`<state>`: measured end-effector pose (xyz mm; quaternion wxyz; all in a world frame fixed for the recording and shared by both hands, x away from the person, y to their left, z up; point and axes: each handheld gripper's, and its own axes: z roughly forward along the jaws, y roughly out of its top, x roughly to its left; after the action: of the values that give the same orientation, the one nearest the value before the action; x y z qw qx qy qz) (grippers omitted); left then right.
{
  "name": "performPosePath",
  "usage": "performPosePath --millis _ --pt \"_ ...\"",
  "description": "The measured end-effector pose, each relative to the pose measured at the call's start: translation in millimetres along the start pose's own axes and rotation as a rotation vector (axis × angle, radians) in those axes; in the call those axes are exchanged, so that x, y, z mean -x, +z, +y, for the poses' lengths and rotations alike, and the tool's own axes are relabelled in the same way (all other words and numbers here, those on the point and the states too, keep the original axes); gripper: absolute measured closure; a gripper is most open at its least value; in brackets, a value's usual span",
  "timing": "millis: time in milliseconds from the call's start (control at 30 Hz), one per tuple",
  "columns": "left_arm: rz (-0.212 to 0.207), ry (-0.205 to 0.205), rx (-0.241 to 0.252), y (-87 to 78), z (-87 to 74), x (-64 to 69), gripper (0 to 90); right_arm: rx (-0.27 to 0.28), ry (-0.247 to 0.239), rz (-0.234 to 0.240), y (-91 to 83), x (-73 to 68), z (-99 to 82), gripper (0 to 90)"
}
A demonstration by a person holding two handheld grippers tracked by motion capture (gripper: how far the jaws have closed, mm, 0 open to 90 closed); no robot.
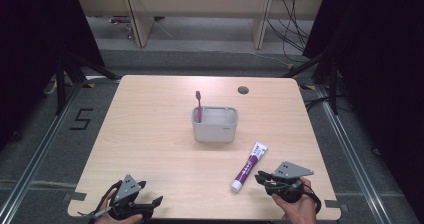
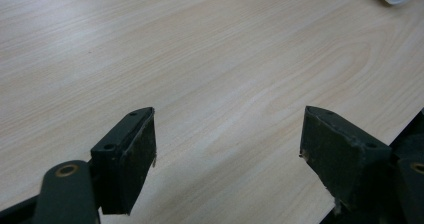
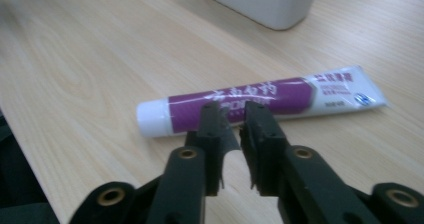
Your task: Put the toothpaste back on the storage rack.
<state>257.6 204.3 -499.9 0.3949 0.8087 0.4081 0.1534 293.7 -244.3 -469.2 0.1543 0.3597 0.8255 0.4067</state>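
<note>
So here's where I'm at: the toothpaste tube [image 1: 249,166] is lying flat on the worktop [image 1: 150,134], white cap end pointing back toward me and the flat crimped end pointing toward the grey holder [image 1: 215,124], which I'm using as my landmark. The tube sits near the holder on its near-right side, apart from it, angled a bit. My right gripper [image 3: 234,115] is just on the near side of the tube, farther from the holder than the tube is, and its fingers [image 3: 212,121] are nearly pinched together with only a thin slit left between them and nothing in it. In the right gripper view the tips line up over the purple part of the tube just past the cap, but they look to be hovering in front of it; I can't tell if they actually touch it. They're definitely not clamped around it. A red toothbrush [image 1: 198,106] stands upright in the holder's left compartment, head sticking up over the rim. My left gripper [image 2: 227,134] is well away from the holder, down by the near-left edge of the worktop, fingers [image 2: 135,154] spread wide with just bare wood between them. The white cap of the tube peeks in at the top right corner of the left gripper view.
</note>
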Motion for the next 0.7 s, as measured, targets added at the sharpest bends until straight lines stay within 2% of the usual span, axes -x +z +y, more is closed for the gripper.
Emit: performPosePath --millis 167,233,300,500,600,633,700 --pt "-0.005 0.001 -0.005 0.1 -0.1 0.3 22.3 -0.011 -0.049 0.043 10.8 -6.0 6.1 89.2" --pt "-0.003 0.004 0.002 0.7 0.1 1.0 22.5 -0.018 -0.047 0.064 15.3 -9.7 9.0 89.9" --pt "-0.002 0.004 0.005 0.6 0.2 0.5 22.7 -0.025 -0.075 0.066 20.9 -13.3 12.2 90.0" --pt "-0.007 0.012 0.001 1.8 -0.2 1.2 22.7 -0.05 -0.111 0.087 38.1 -22.7 20.0 90.0" --pt "0.003 0.014 0.004 2.5 -0.1 1.0 22.8 -0.066 -0.111 0.095 44.9 -26.7 24.5 90.0" --pt "0.001 0.009 0.007 2.4 -0.2 1.1 22.9 -0.066 -0.134 0.092 47.3 -26.4 26.4 90.0" --pt "-0.004 0.005 0.004 1.4 -0.3 1.1 23.0 -0.075 -0.127 0.105 51.9 -28.9 28.8 90.0"
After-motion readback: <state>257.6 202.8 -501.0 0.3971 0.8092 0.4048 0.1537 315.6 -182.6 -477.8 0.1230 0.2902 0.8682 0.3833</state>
